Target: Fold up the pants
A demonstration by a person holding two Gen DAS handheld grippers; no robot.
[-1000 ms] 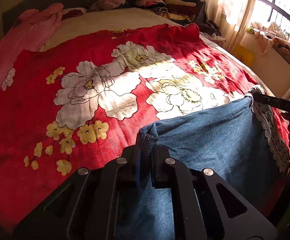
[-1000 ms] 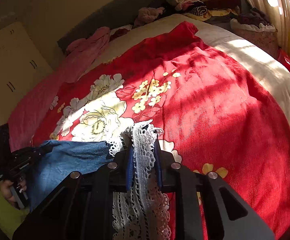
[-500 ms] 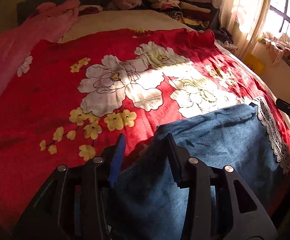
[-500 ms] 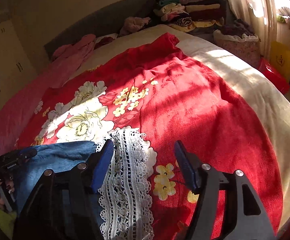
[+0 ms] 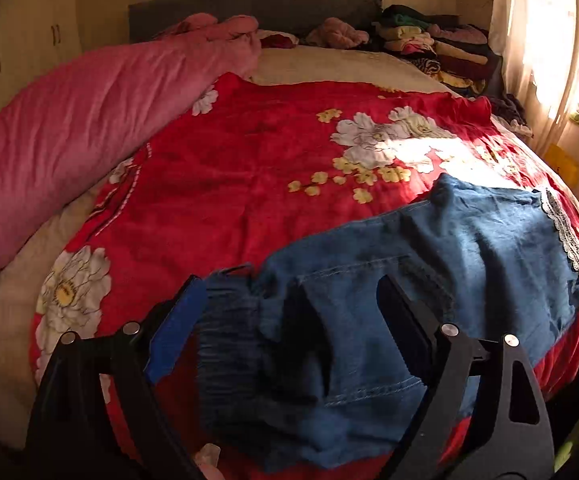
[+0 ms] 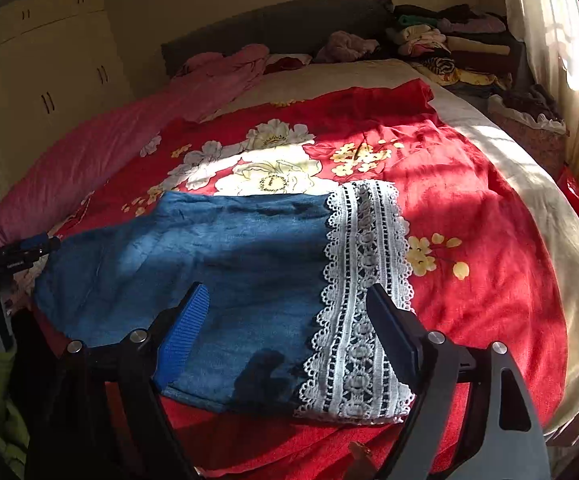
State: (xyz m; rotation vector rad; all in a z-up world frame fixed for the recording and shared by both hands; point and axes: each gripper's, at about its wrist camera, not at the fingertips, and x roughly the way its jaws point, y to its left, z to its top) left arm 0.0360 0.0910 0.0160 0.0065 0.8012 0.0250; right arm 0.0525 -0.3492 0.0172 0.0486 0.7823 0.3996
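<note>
Risks first, from your left side. Left claw stands released, fingers spread wide, holding nothing. It hangs over the gathered waistband end of the blue denim pants with the white lace hem. That waistband is bunched and ribbed between the blue pad and the black pad, and a seam flap is turned up just beside it. Close there without care and you likely pinch only the top layer; the lower layer would then drag and the fold would go crooked.

Pants lie flat on the red floral blanket near the front edge of the bed, apparently already doubled over once. The near edge sits close to the blanket's edge, so a pull toward you could slide the cloth off. The blanket is soft and wrinkled, and may ride up with the denim if you scrape low.

Right claw is also released and empty, hanging above the hem end. Its blue pad is over plain denim, its black pad over the white lace band. Lace is openwork: a fingertip could snag in the holes, or lift the trim alone.

Pink quilt lies well apart at the far left; no concern.
</note>
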